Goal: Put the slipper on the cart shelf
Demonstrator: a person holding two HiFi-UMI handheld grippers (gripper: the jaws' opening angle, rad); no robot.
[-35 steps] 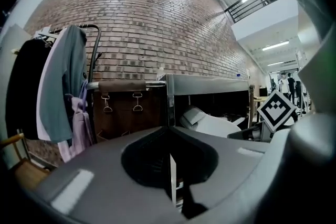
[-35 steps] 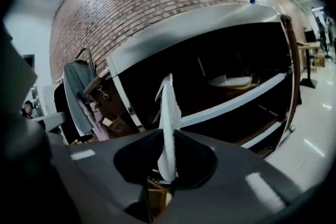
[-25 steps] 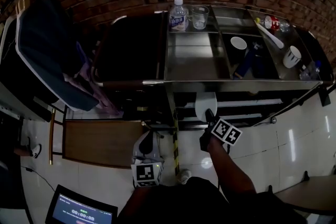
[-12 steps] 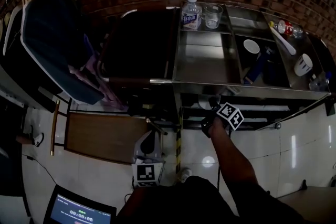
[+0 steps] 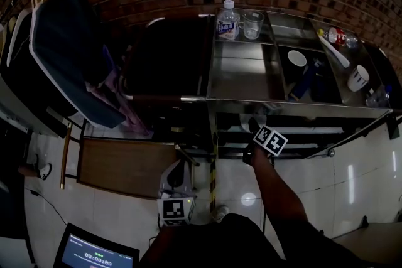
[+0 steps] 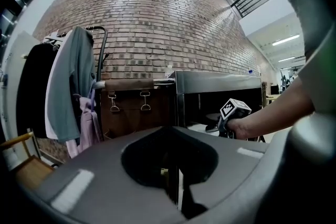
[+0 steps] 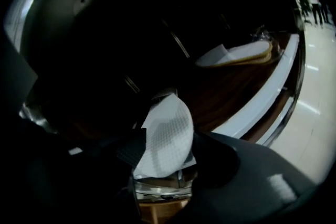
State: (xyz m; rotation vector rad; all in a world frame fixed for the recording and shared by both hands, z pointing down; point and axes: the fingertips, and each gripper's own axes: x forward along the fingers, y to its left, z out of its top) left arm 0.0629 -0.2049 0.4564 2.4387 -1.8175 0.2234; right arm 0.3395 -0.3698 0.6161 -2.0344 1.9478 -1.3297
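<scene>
Your left gripper (image 6: 176, 186) idle, fingers together, empty | your right gripper (image 7: 165, 157) fingers clamped on slipper (image 7: 165, 131), under bench (image 5: 242, 72) front edge, at shelf (image 7: 220, 92) | lower it flat beside second slipper (image 7: 239, 55), then let go | count: 2 slippers, 1 bottle (image 5: 228, 21), 1 glass (image 5: 253, 23), 2 cups (image 5: 296, 58)

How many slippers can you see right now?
2: one white slipper gripped in the right claw, another slipper lying further back on the shelf. More may be hidden.
</scene>
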